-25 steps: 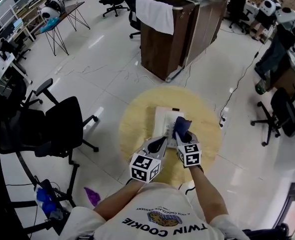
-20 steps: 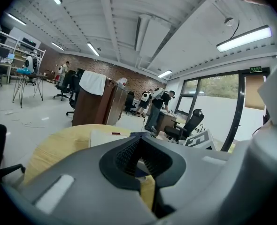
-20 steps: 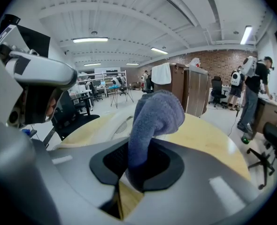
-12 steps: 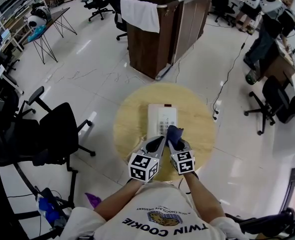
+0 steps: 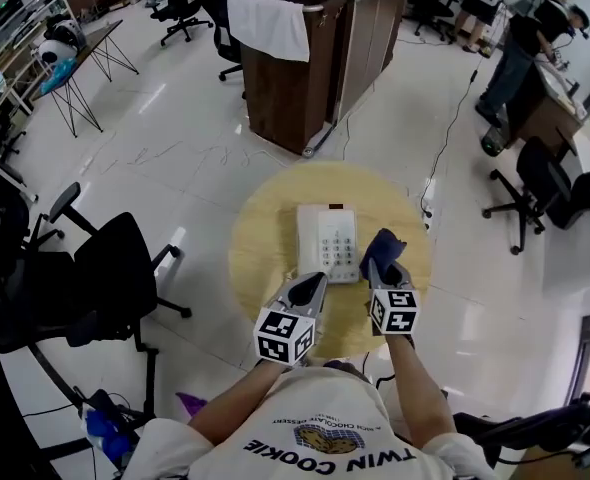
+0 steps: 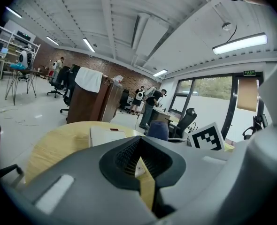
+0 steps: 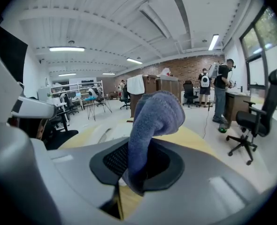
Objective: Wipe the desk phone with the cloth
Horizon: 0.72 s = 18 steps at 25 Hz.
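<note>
My right gripper [image 5: 384,265] has its jaws pressed onto the blue cloth [image 5: 382,244], which bunches up above them in a soft roll. It hangs just beside the right edge of the white desk phone [image 5: 327,242], over the bare wood of the round table [image 5: 260,238]; I cannot tell whether the cloth touches the tabletop. My left gripper [image 5: 313,284] sits at the phone's near edge with its jaws pressed together and nothing between them.

The cloth looks like light, fluffy terry that will fold and drag rather than push. I judge the present pinch low on the bundle is right, as it leaves a loose pad free to meet the surface. The phone is a rigid plastic shell lying flat near the table's middle, with its keypad toward me. It looks light enough to slide under a firm wipe, and the keys and the handset could be knocked. If it skates, I would steady it with the left gripper against its near-left corner rather than grasp it.

I see no container on the table. The brown wooden cabinet [image 5: 305,63] across the floor has a white towel [image 5: 267,23] over its edge; what lies on its top is too small to tell
</note>
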### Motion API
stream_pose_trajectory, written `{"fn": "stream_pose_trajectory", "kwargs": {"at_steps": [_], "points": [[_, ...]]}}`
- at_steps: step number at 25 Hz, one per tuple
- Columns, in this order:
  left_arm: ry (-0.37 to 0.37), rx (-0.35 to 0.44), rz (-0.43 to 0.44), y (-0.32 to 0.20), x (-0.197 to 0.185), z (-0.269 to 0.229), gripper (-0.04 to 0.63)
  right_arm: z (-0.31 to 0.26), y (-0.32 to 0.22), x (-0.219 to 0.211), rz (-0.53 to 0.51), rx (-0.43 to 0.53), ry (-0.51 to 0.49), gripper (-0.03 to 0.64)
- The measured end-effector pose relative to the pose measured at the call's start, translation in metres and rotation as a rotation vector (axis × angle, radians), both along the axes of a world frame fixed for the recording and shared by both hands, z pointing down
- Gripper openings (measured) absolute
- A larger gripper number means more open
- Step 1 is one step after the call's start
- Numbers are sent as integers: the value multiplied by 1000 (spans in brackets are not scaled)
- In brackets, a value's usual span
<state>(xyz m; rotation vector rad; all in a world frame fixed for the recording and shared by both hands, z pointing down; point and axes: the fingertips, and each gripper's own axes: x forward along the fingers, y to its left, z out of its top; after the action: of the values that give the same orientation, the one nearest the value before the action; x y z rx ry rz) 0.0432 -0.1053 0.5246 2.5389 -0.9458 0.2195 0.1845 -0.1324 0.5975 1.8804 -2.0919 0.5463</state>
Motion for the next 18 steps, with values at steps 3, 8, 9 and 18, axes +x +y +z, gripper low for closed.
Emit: {"fn": "stream_pose_trajectory", "kwargs": {"at_steps": [3, 8, 9, 18], "points": [[1, -2, 14, 1, -5, 3, -8, 26, 12, 7, 31, -99, 20, 66], [-1, -11, 8, -4, -9, 6, -8, 62, 23, 3, 30, -219, 28, 66], [-1, -14, 3, -5, -9, 7, -8, 66, 21, 2, 27, -228, 19, 66], [-30, -20, -56, -29, 4, 12, -8, 63, -24, 4, -21, -219, -106, 66]]}}
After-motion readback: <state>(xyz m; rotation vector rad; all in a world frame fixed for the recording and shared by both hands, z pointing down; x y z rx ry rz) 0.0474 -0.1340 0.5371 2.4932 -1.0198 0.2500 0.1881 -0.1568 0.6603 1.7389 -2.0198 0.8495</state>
